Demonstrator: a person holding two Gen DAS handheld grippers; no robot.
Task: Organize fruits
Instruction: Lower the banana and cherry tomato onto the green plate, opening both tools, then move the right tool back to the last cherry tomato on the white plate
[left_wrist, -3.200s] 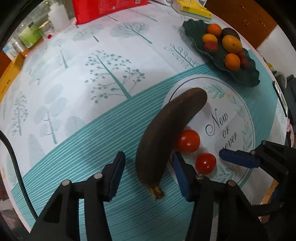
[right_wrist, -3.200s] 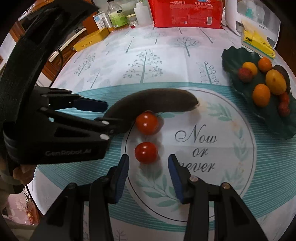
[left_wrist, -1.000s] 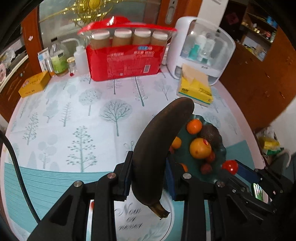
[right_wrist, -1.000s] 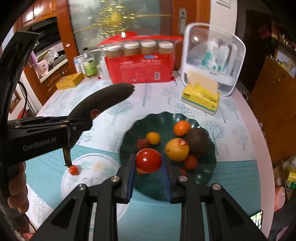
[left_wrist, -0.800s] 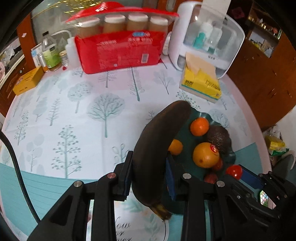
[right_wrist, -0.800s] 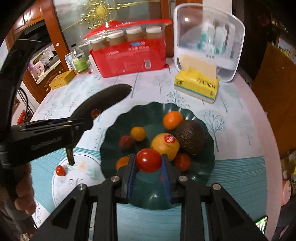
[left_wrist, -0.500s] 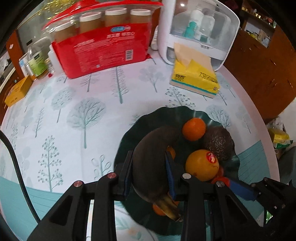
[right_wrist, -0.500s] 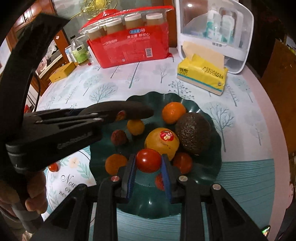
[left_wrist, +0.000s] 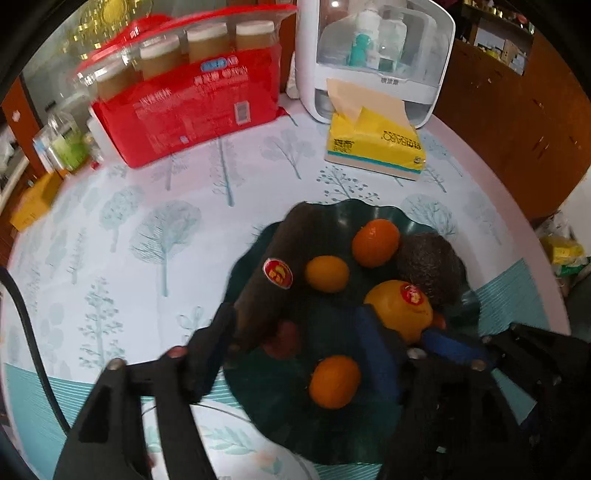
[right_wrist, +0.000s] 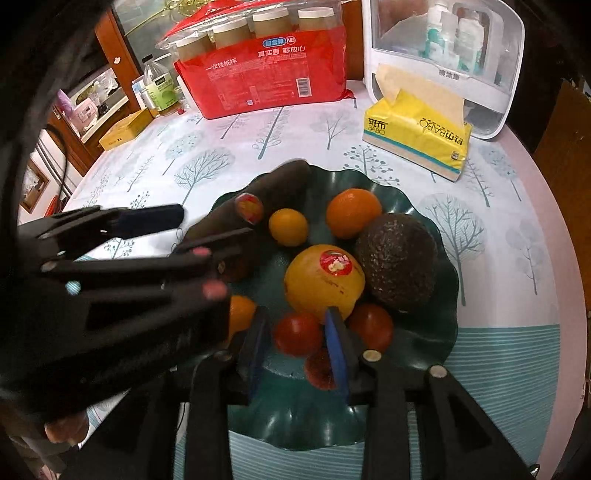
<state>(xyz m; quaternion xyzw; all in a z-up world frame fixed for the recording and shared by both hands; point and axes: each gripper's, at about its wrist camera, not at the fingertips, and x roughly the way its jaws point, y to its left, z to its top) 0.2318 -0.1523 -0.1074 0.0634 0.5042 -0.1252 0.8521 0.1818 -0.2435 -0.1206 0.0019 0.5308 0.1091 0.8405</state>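
I am setting two fruits down at once on the dark green leaf-shaped plate (right_wrist: 439, 343). My left gripper (left_wrist: 295, 339) is spread wide, its fingers well apart, and the blackened banana (left_wrist: 273, 273) is lying along the plate's left side with its far tip over the rim; its stem end is next to the left finger, though I cannot tell whether they are touching. My right gripper (right_wrist: 297, 341) is parted a little around the cherry tomato (right_wrist: 297, 334); the tomato is sitting between the blue pads (right_wrist: 336, 343), and I judge it is resting on the plate rather than being held, though contact with the pads is hard to rule out.

To finish well, I am thinking both grippers should lift straight up and back, so that neither finger drags its fruit. The tomato is round and would roll at a nudge.

The plate is crowded: a stickered yellow citrus (right_wrist: 323, 282) just beyond the tomato, an avocado (right_wrist: 399, 258) to its right, a mandarin (right_wrist: 352, 212), a small orange fruit (right_wrist: 288, 227), another tomato (right_wrist: 371, 326) beside my right finger, and a further orange fruit (left_wrist: 334, 380) near the front rim. On the surface (right_wrist: 207, 158) behind stand a yellow tissue pack (right_wrist: 417, 142), a red pack of paper cups (right_wrist: 266, 77) and a white storage case (right_wrist: 476, 66), all well clear.
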